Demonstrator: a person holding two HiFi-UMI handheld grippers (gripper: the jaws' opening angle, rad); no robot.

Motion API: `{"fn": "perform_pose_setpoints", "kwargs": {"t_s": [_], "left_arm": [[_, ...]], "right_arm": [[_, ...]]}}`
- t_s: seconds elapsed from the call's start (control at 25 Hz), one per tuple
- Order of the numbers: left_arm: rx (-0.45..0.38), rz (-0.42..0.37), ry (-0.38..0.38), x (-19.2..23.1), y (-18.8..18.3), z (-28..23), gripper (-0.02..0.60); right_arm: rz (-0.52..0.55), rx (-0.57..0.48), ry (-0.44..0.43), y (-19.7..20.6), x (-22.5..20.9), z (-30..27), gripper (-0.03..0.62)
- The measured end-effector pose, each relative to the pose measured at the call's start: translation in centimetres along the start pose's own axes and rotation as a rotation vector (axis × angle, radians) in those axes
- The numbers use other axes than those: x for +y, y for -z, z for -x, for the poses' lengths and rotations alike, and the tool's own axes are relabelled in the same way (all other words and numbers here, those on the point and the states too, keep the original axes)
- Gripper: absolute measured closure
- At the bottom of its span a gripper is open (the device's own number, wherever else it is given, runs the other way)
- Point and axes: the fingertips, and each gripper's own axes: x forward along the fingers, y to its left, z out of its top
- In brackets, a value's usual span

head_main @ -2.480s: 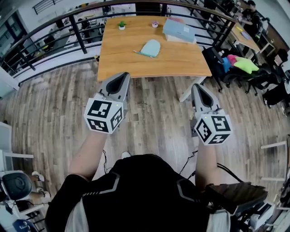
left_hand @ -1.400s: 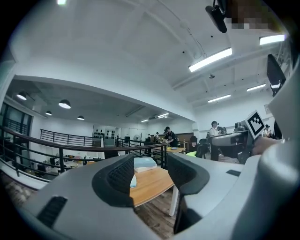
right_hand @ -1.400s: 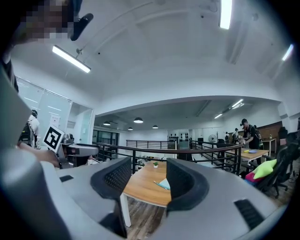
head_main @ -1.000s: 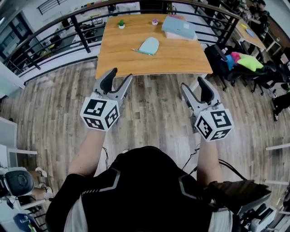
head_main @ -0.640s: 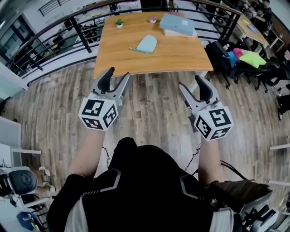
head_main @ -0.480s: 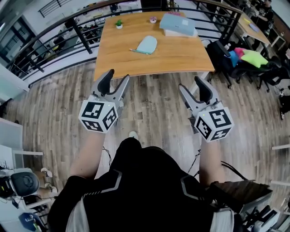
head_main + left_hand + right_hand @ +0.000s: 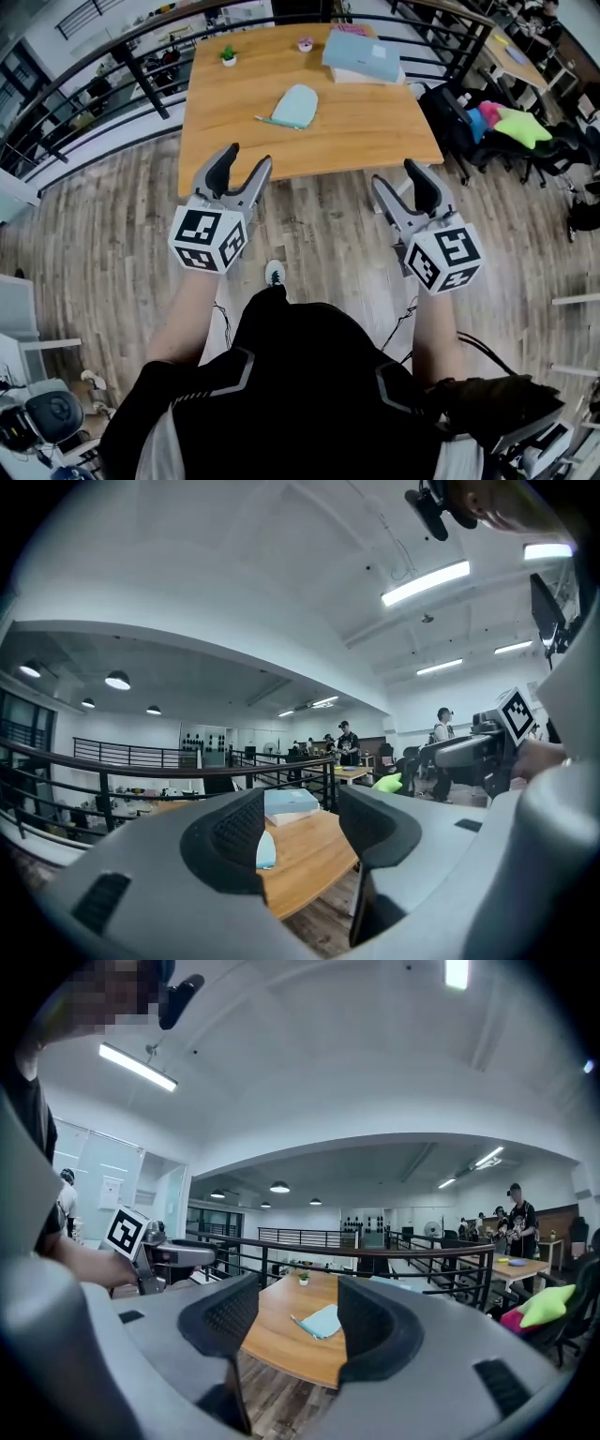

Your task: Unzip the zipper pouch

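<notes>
Head view: pouch (image 7: pixel 297 104) beyond grippers (image 7: pixel 246 157) (image 7: pixel 396 173) (apart)

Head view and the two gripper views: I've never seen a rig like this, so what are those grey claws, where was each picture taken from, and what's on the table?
No robot here: a person holds a two-jaw gripper in each hand, the left gripper and right gripper; the marker cubes belong to them. The head view comes from a camera on the person's head, looking down; each gripper view looks out along one gripper's jaws. Ahead stands a wooden table with a light-blue pouch, a box and a small plant. Both grippers are open and empty; the right one's jaws have just been closing slightly, nothing between them.
</notes>
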Motion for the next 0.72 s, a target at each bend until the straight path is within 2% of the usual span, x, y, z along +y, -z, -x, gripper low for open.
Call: {"fn": "perform_pose_setpoints", "kwargs": {"t_s": [0.36, 0.6, 0.72], "left_arm": [[0.054, -0.006, 0.053, 8.1, 1.2, -6.6, 0.333], [0.059, 0.031, 0.075, 12.5, 2.5, -9.6, 0.333], [0.059, 0.017, 0.078, 14.8, 2.9, -10.8, 0.333]], "right_arm": [[-0.008, 0.048, 0.005, -0.3, -1.4, -10.5, 0.333], [0.000, 0.085, 0.010, 0.1, -1.6, -16.0, 0.336], [-0.004, 0.097, 0.010, 0.1, -1.6, -18.6, 0.337]]}}
